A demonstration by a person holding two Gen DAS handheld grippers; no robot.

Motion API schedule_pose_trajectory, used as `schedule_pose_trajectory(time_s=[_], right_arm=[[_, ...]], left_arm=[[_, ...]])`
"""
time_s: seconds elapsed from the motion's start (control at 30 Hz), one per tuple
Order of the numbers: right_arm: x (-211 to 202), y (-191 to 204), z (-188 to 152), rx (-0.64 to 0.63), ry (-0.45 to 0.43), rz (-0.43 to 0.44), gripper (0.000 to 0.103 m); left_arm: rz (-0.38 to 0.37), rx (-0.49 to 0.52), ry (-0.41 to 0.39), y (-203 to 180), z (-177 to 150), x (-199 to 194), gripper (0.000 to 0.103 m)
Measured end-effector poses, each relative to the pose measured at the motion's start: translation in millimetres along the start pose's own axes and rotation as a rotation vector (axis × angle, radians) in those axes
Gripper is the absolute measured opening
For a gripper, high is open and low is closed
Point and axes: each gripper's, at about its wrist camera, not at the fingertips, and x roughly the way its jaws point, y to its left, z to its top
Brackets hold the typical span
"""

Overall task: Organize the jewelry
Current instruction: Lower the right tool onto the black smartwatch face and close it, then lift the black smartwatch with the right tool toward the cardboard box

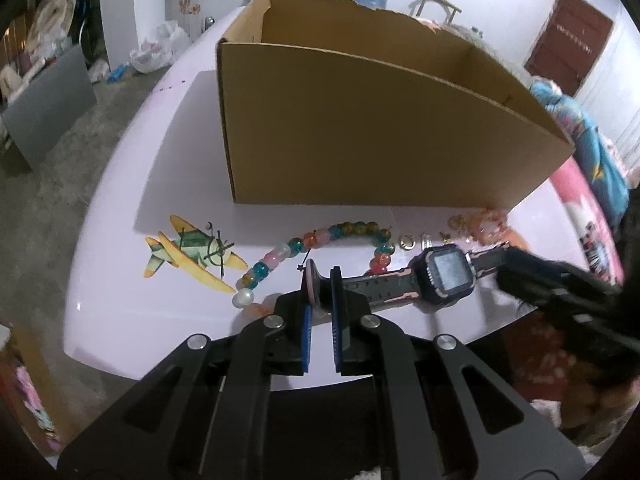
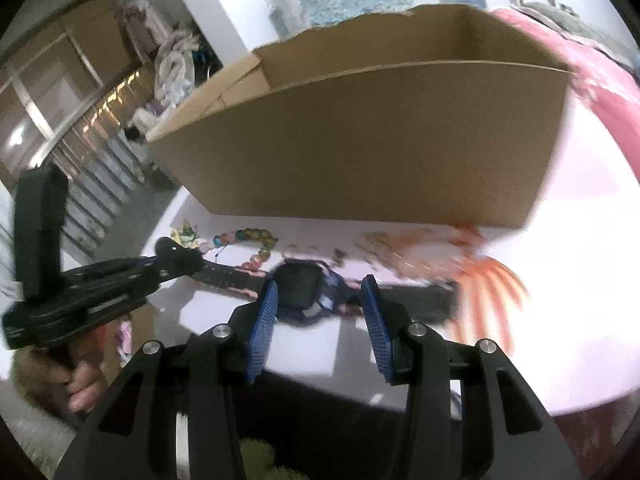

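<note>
A black digital watch [image 1: 446, 270] lies on the pale table [image 1: 160, 312] in front of an open cardboard box [image 1: 360, 128]. My left gripper [image 1: 322, 280] is shut on the end of the watch strap [image 1: 316, 286]. My right gripper [image 2: 320, 292] is open, its blue pads on either side of the watch face [image 2: 298, 288]; it shows as a dark shape in the left wrist view [image 1: 560, 288]. A string of coloured beads [image 1: 316, 242] curves behind the strap. Small gold earrings [image 1: 408, 242] and an orange bead piece [image 1: 486, 226] lie near the box.
An aeroplane sticker [image 1: 192, 254] is on the table at the left. The box [image 2: 380, 140] fills the far side. An orange tassel [image 2: 488, 280] lies to the right of the watch. The table's front edge is just below both grippers.
</note>
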Motion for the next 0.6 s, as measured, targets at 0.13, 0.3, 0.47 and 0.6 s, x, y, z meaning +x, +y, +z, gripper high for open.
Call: schedule_pose_trajectory(time_s=[0.13,0.3,0.47,0.6], right_arm=[[-20.6,-24.2,-7.8,0.07,-0.004,-0.053,0.043],[-19.5,-44.9,-3.5,0.163,-0.012,-0.027,0.043],[-3.6,-46.6,5.3,0.158,0.007,-0.051,0.036],[12.5,-50.4,10.0,0.173,0.041,-0.07,0.031]], left_arm=[[0.025,0.025,0.007,-9.3,1.0,1.9,0.008],[0.042,0.032,0.008,-8.7,2.3,2.0,0.008],[0.046,0.025,0.009,-10.1,1.3,0.7,0.008],[0.048,0.03,0.007,-11.3,0.4,0.7,0.008]])
